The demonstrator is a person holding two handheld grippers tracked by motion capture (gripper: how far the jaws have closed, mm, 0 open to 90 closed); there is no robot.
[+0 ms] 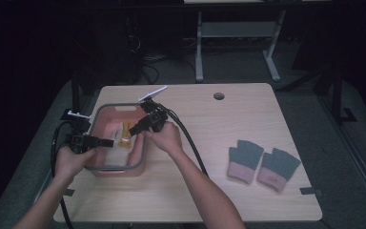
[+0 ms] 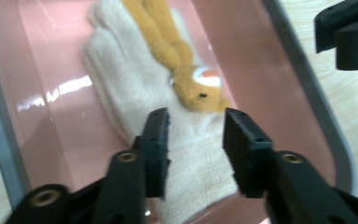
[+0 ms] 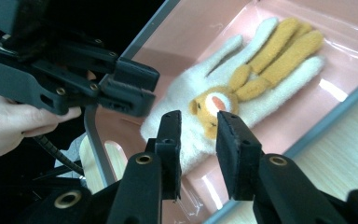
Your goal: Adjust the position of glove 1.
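As both grippers, left (image 2: 193,140) and right (image 3: 198,140), hang parted and empty over the glove (image 2: 140,98), the bin (image 1: 140,155) could be struck.

No readable text — no labels, brands or numbers — on anything.

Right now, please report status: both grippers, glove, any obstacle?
Left gripper open, right gripper open, both over pink plastic basin. Cream knitted glove with orange fingers lies inside, ungripped. Nothing blocking.

Cream glove (image 2: 135,88) flat in pink bin (image 2: 270,60)
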